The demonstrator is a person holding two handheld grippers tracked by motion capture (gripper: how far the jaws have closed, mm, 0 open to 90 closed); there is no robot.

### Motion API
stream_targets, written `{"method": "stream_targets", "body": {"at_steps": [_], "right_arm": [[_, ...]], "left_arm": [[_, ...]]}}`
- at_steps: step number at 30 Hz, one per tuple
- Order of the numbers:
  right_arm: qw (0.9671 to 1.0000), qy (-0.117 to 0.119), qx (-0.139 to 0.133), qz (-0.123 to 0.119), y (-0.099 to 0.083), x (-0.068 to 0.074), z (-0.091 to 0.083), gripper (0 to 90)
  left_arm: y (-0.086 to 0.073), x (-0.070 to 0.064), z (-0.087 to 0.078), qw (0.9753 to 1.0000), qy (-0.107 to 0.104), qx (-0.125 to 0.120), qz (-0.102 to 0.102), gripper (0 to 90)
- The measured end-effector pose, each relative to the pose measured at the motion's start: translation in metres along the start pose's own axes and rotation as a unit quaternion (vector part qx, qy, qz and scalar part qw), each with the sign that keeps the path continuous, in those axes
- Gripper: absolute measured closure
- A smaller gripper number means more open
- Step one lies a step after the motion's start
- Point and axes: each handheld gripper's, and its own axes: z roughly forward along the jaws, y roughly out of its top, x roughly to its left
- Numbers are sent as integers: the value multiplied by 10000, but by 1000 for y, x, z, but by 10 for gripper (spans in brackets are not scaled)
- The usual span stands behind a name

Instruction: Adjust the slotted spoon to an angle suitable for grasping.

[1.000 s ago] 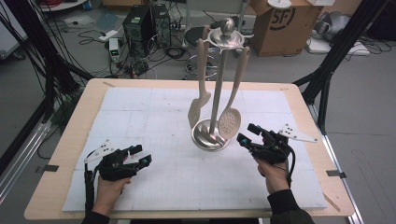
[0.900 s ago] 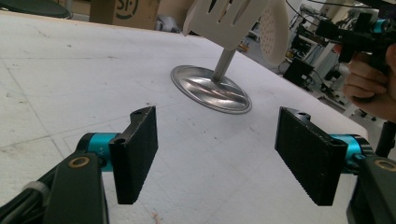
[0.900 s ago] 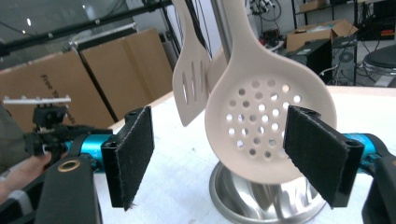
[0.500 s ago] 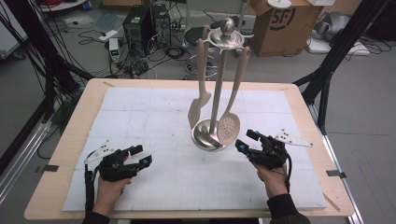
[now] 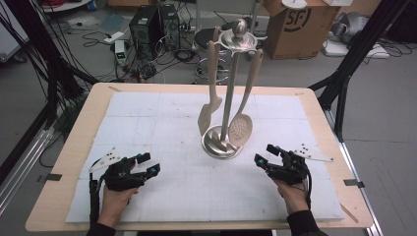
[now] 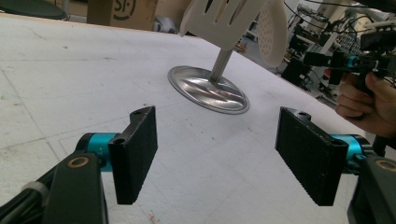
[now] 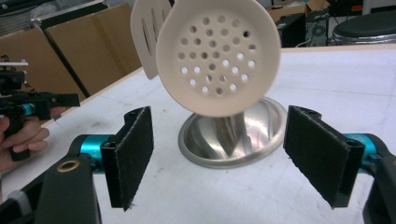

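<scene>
Holding my left gripper (image 5: 147, 164) near the front-left of the worktop (image 5: 74, 147), low over the white mat (image 5: 147, 113), jaws spread wide, nothing between them. In the left gripper view the pads (image 6: 135, 154) frame bare mat, with the stand's base ahead and to the right.

Middle of the worktop: utensil stand (image 5: 227, 98), upright steel post on a round dished base (image 5: 216, 145), ball knob on top. Two cream utensils hang from its top ring: slotted spatula (image 5: 210, 98) on the left side, perforated skimmer (image 5: 242, 123) on the right, bowl just above the base rim. Can't tell if either touches the base.

My right gripper (image 5: 268, 156) sits near the front-right, just beside the base on its right, pointed at the stand. Jaws wide apart, gripping nothing. In the right gripper view the skimmer bowl (image 7: 218, 58) hangs dead centre between my pads (image 7: 135, 154), holes facing me, spatula blade (image 7: 147, 32) behind it, base (image 7: 243, 140) below. Skimmer is ahead of the pads, not touching them.

Mat covers most of the worktop; wood border shows all round.
</scene>
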Motion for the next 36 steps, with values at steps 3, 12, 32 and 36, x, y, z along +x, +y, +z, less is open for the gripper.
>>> {"method": "stream_targets", "body": {"at_steps": [3, 12, 32, 36], "right_arm": [[10000, -35, 20, 8, -4, -4, -5, 238], [9999, -63, 65, -57, -11, -12, -10, 202], [9997, -227, 96, -7, -19, -13, -14, 169], [9996, -268, 35, -29, -19, -14, -15, 169]], "left_arm": [[0, 0, 1, 10000, 23, 18, 11, 301], [-1, 0, 4, 9999, 39, 81, -74, 275], [-2, 0, 4, 9995, 283, 76, -73, 198], [-2, 0, 3, 9996, 271, 39, -85, 198]]}}
